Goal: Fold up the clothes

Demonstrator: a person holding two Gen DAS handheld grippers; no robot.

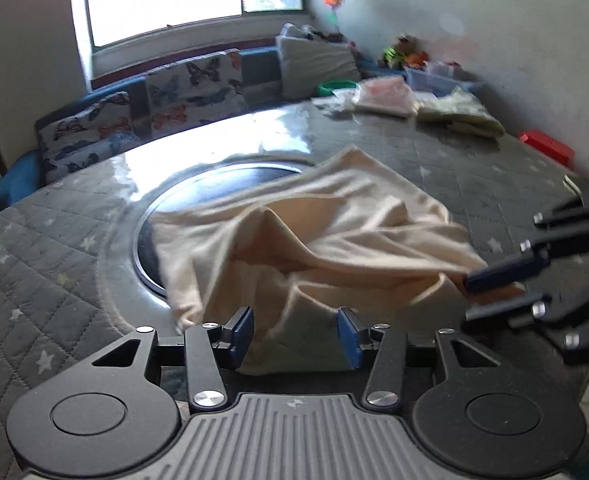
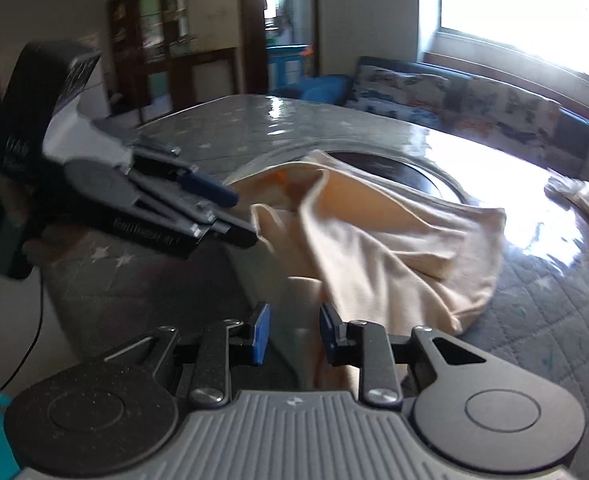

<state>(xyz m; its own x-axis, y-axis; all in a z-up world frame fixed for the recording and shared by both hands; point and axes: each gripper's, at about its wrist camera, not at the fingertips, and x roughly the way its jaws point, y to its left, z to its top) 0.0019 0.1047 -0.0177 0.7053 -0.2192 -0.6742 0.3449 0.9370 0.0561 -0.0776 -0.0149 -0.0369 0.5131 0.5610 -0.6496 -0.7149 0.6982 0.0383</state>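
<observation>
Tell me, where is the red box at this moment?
The red box shows only in the left wrist view, far right, at the edge of the quilted table by the wall, right of the folded pale-green cloth.

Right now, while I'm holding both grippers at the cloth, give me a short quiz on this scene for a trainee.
1. True or false: the cloth lies flat and smooth on the table.
2. What does the cloth partly cover? A) the round dark inset in the table B) a pillow C) a red box
3. Which gripper pinches a corner of the cloth?

Key
1. False: it is rumpled and bunched.
2. A.
3. The right gripper. The left gripper stands open, with cloth between its fingers.
</observation>
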